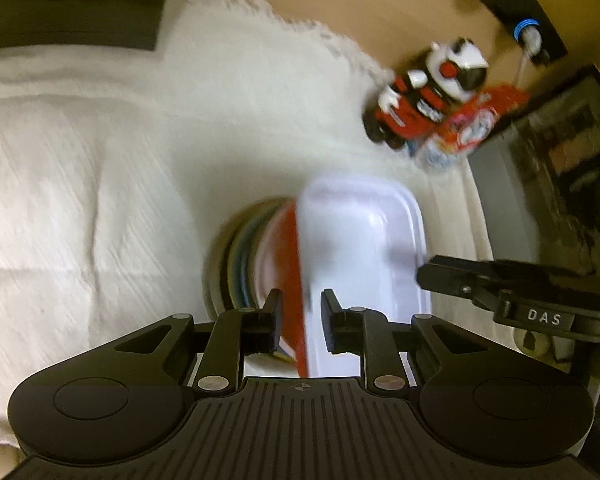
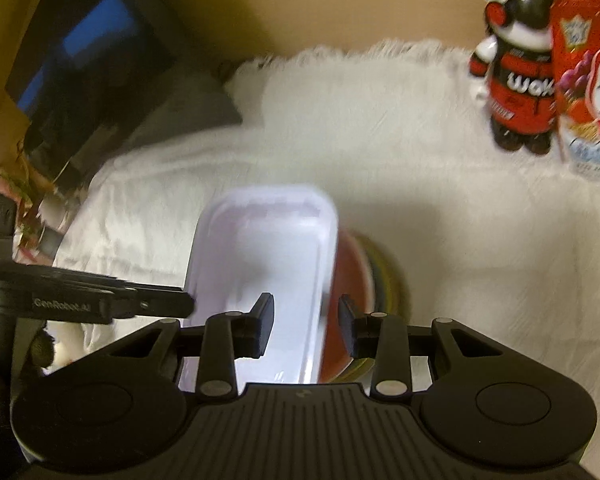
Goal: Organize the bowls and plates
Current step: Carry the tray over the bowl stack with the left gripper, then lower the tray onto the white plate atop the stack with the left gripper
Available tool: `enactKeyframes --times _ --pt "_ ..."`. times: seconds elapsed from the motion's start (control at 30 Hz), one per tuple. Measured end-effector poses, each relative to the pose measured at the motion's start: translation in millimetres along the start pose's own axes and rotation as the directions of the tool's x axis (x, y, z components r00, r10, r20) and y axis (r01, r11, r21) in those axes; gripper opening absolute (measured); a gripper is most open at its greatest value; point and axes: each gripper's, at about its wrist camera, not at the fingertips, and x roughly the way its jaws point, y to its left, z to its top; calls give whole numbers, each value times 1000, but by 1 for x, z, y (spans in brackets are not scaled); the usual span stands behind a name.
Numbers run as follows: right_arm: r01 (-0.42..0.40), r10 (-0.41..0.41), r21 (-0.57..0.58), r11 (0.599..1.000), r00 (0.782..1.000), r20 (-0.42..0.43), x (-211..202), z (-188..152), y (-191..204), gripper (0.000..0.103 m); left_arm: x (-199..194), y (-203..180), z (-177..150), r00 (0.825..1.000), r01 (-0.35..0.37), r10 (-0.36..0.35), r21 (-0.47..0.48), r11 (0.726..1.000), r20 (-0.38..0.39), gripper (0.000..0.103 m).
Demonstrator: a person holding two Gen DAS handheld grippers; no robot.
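Your left gripper (image 1: 300, 320) is matte black plastic: a ribbed central deck, a rounded housing with a shallow disc on each side, and silver pivot screws on the linkage arms leading to flat black fingers (image 1: 274, 320). Your right gripper (image 2: 305, 326) is built the same. From the side, one shows white "DAS" lettering, the other "GenRobot.AI".

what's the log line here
left tool: astride white tray rim | right tool: astride opposite rim | tray: above plate stack
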Motion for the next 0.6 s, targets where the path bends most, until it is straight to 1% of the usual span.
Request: enactKeyframes --times 0.1,0.2,0.3,0.43,0.5,0.6 --pt "47 -47 -2 999 999 21 7 5 -4 36 10 7 8 1000 -8 8 -29 1000 1 22" --pt "37 -37 17 999 999 -8 19 8 -6 36 21 9 11 1000 3 -4 -45 999 -14 22" --pt "37 -36 11 999 999 -32 29 9 -2 36 25 9 11 1000 13 -14 -41 999 -25 22" --pt "37 -37 -7 999 999 -40 26 5 1 36 24 4 6 999 13 -13 -4 1000 -45 22" --pt "35 -35 -7 999 999 -41 22 0 0 36 24 2 2 999 1 0 18 1000 -50 22" --pt "14 -14 -2 1000 997 -79 27 -5 0 36 33 1 3 998 11 -9 28 1000 -67 22"
